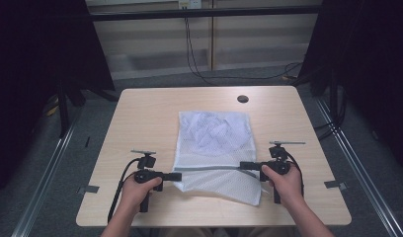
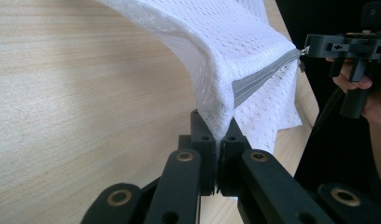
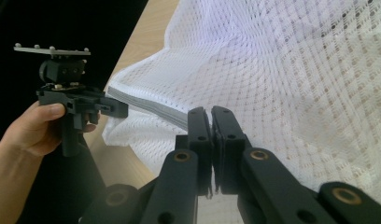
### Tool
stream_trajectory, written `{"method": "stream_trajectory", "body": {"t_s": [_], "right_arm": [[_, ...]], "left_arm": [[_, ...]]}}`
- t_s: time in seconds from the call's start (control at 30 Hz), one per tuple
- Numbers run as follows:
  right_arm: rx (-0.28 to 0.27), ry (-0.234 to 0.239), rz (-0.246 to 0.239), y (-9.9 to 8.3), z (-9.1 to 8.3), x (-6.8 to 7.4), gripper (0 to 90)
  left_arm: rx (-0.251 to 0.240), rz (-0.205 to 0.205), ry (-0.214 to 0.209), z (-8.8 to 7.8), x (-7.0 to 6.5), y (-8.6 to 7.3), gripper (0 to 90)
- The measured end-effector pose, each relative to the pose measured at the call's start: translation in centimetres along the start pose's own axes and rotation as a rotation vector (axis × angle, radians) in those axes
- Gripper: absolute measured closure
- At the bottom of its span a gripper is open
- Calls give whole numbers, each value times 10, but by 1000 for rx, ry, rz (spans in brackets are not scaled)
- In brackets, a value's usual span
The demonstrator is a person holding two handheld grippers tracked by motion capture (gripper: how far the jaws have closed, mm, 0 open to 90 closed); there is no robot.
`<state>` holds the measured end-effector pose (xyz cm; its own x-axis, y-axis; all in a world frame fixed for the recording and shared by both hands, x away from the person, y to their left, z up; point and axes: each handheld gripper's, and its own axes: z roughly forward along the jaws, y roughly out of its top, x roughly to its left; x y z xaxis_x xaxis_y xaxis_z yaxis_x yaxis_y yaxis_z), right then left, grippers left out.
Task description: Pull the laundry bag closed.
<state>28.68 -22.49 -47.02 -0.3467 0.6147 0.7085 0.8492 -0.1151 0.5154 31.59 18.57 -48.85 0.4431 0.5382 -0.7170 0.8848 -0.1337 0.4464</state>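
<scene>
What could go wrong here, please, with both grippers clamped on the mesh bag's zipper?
1. The left gripper pinches a thin fold of the mesh bag; it could slip out or snag under tension.
2. The right gripper sits at the zipper end; a skewed pull might jam it or drag the bag across the table.

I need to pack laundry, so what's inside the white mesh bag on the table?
Through the mesh bag only bluish crumpled folds show; any contents cannot be told. The grey zipper looks shut, hiding the interior.
</scene>
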Motion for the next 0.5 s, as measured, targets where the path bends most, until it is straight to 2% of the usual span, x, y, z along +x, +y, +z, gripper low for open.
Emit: {"method": "stream_trajectory", "body": {"t_s": [0.03,0.2,0.27,0.33,0.37,0.47,0.5], "right_arm": [[1,2,2,0,-1,-1,871],[-4,2,7,0,-2,-2,871],[-4,3,6,0,-2,-2,871],[-4,2,5,0,-2,-2,871],[-4,3,5,0,-2,-2,871],[-4,-1,6,0,-3,-2,871],[-3,-4,4,0,-3,-2,871]], "left_arm": [[1,19,5,-1,1,0,883],[0,1,0,0,0,0,883],[2,15,1,-1,1,0,883],[6,11,3,0,0,0,883],[-4,-11,0,1,-1,0,883],[7,17,7,-1,1,0,883],[9,13,3,-1,1,0,883]]}}
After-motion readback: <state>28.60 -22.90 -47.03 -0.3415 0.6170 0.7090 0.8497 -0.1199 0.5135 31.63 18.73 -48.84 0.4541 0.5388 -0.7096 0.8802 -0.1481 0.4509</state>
